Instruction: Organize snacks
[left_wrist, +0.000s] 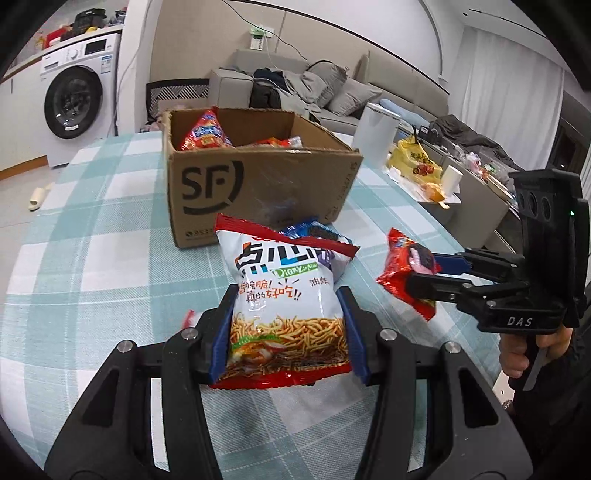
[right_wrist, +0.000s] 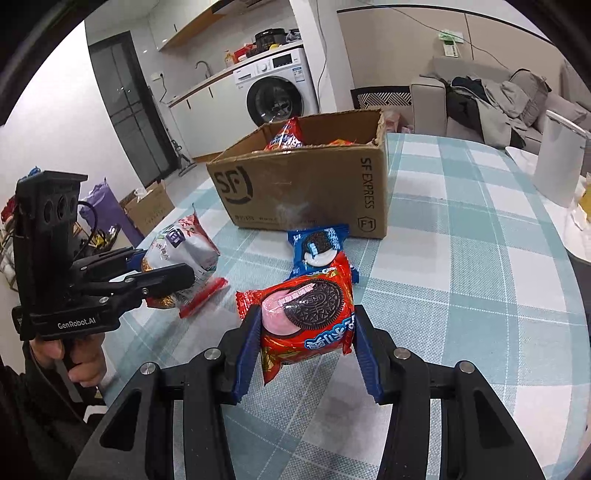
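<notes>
My left gripper (left_wrist: 286, 295) is shut on a white noodle-snack bag (left_wrist: 286, 295) and holds it just above the table, in front of the open SF cardboard box (left_wrist: 258, 184). The box holds several red snack packs (left_wrist: 205, 133). My right gripper (right_wrist: 304, 314) is shut on a red Oreo pack (right_wrist: 306, 310); it also shows in the left wrist view (left_wrist: 428, 273), to the right of the bag. A blue Oreo pack (right_wrist: 319, 247) lies on the checked tablecloth (right_wrist: 461, 258) between the red pack and the box. In the right wrist view the left gripper (right_wrist: 188, 273) holds the white bag (right_wrist: 184, 243).
A white cylinder (right_wrist: 561, 162) stands at the table's right edge. A low table with a yellow bag (left_wrist: 415, 158) and a paper cup (left_wrist: 451, 179) is off to the right. A sofa (left_wrist: 332, 85) and a washing machine (left_wrist: 77, 99) stand behind.
</notes>
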